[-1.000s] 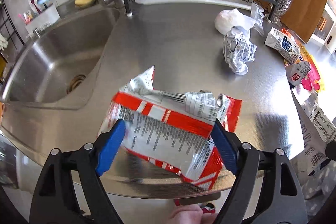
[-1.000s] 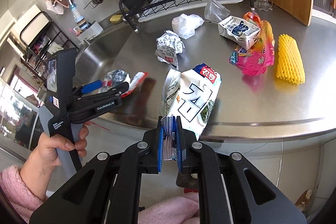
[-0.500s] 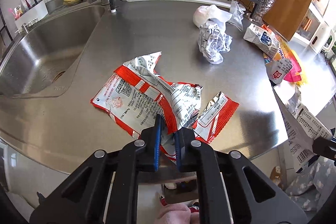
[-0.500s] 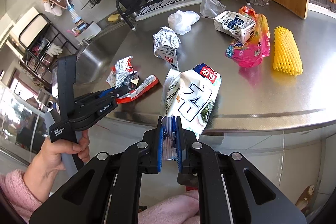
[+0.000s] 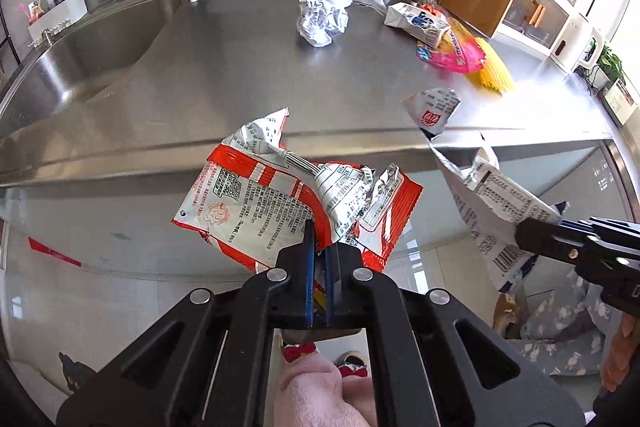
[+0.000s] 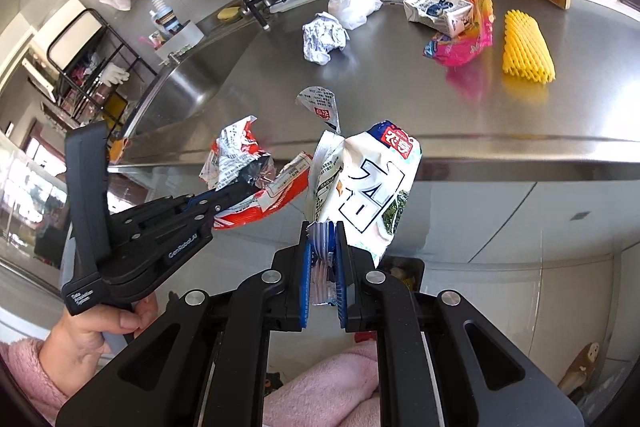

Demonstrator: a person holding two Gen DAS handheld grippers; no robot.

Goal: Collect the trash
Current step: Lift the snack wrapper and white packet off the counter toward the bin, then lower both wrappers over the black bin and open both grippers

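Left gripper (image 5: 318, 259) has its jaws pinched tight on the red-and-white wrapper (image 5: 280, 203), which hangs in the air off the front edge of the steel table (image 5: 240, 75). Right gripper (image 6: 322, 267) clamps the white snack bag (image 6: 368, 187) beside it. A crumpled foil wrapper (image 5: 320, 21), a milk carton (image 5: 416, 21) and a pink packet (image 5: 452, 53) lie on the table.

Black gripper (image 6: 322, 259) with blue pads, silver screws; fluffy pink sleeve (image 6: 28, 383).
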